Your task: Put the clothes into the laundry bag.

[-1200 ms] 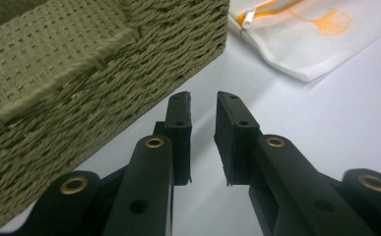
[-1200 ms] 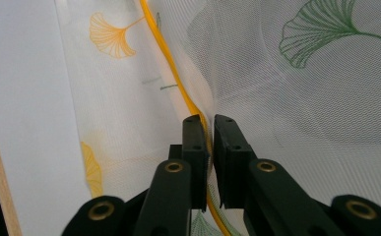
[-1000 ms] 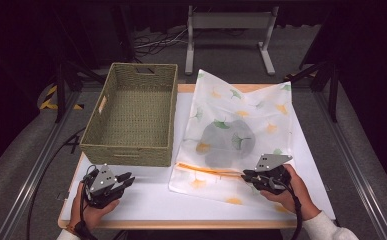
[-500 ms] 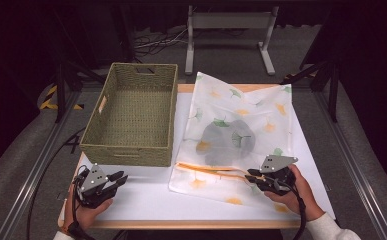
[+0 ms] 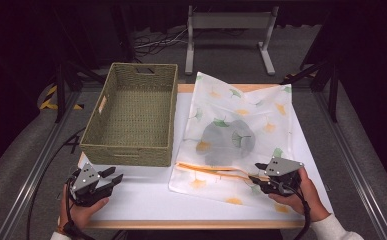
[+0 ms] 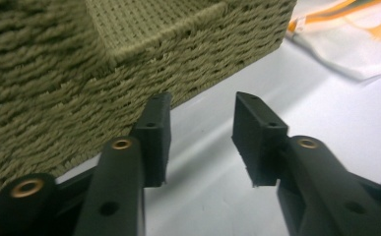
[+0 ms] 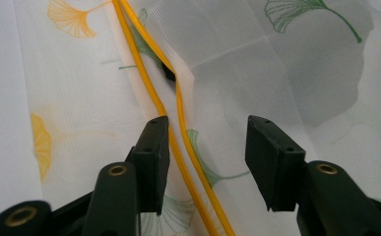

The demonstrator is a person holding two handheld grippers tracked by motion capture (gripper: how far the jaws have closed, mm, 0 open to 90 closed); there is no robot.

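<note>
We read no writing on anything. Centre-right of the high view lies a white mesh bag point(image 5: 241, 135) with ginkgo-leaf print, flat on the white table point(image 5: 146, 195), something grey inside it. Upper left sits a woven basket point(image 5: 133, 115). The right gripper point(image 5: 257, 172), lower right, rests at the bag's near edge, jaws wide, holding nothing. The right gripper view shows an orange zipper point(image 7: 175, 132) running between its jaws. The left gripper point(image 5: 114, 174), lower left, is also parted and empty; the left gripper view puts the basket's wall just ahead.
</note>
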